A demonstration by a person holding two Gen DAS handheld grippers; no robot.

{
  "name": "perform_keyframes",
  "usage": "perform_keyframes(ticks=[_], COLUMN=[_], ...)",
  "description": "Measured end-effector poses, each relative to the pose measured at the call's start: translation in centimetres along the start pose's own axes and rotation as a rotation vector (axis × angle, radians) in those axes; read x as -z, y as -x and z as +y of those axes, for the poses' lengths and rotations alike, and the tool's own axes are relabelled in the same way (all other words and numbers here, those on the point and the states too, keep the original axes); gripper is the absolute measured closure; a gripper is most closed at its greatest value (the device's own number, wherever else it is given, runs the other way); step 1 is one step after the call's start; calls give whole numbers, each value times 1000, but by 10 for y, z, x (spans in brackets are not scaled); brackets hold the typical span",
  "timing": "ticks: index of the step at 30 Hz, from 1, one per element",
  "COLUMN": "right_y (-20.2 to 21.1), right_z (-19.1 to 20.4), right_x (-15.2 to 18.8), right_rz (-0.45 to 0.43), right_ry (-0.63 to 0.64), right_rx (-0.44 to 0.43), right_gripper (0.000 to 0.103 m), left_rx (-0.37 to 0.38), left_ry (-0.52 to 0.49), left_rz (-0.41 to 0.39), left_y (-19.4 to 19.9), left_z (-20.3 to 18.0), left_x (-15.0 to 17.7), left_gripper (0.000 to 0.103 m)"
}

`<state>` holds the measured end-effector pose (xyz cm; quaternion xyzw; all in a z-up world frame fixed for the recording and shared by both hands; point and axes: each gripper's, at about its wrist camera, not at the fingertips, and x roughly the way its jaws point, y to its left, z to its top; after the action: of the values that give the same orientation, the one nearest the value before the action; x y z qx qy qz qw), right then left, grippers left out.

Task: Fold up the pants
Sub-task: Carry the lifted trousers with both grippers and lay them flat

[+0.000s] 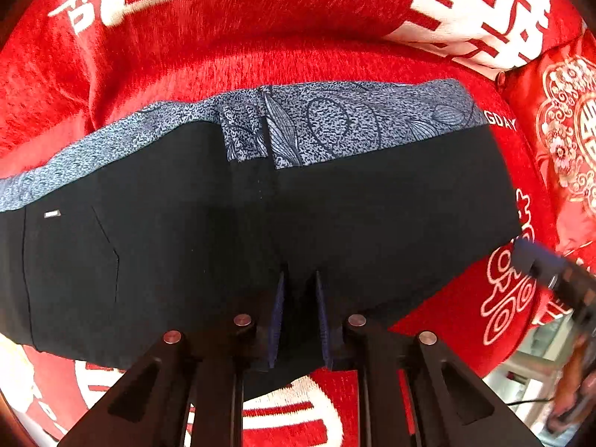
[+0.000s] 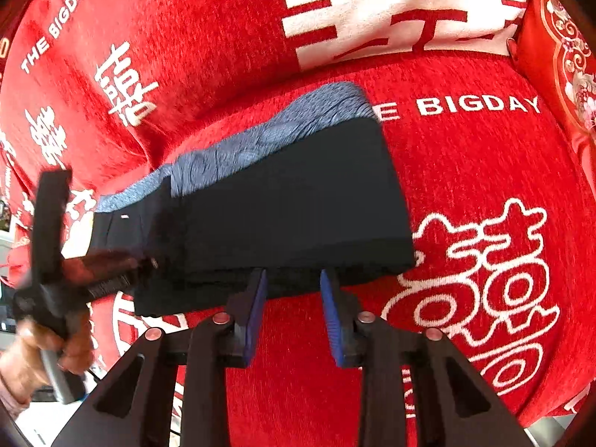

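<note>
Left wrist view: looked steeply down on the pants (image 1: 372, 205), folded into a broad black block and lying flat on a red plush cover (image 1: 260, 18) with white characters. Showed the blue patterned waistband (image 1: 335, 123) along the far edge and a small pale label (image 1: 52, 214) on the black cloth at the left. Found the left gripper (image 1: 300, 279) at the near edge of the block, its jaws drawn close together with dark cloth filling the narrow gap, so gripping the pants. Caught a red embroidered cushion (image 1: 566, 130) at the right margin. Right wrist view: took in the same pants from the other side, the block running back and to the right across the cover, waistband again farthest away. Placed the right gripper (image 2: 292, 275) at the near edge of the cloth, its jaws standing apart, with red cover visible between the blue pads and nothing held. Recorded, blurred at the left, the left gripper at the near left end of the pants, carried by a hand (image 2: 37, 350).
</note>
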<state>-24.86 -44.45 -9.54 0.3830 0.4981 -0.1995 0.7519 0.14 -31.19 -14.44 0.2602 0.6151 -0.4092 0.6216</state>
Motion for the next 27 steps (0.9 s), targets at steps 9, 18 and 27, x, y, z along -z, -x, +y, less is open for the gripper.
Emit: perform_keyframes(ticks=[9, 18, 27], right_y=[-27, -81, -99], right_z=[-25, 40, 119], right_x=[-91, -80, -28], right_rz=[-49, 51, 142], right_ry=[10, 228, 436], right_rx=[-25, 108, 123], right_gripper=[70, 67, 67], left_rx=[-33, -141, -255], left_ry=[22, 177, 396], left_rz=[-41, -136, -109], left_y=[3, 31, 53], left_z=[-3, 20, 74], left_x=[7, 20, 56], left_gripper=[84, 15, 15])
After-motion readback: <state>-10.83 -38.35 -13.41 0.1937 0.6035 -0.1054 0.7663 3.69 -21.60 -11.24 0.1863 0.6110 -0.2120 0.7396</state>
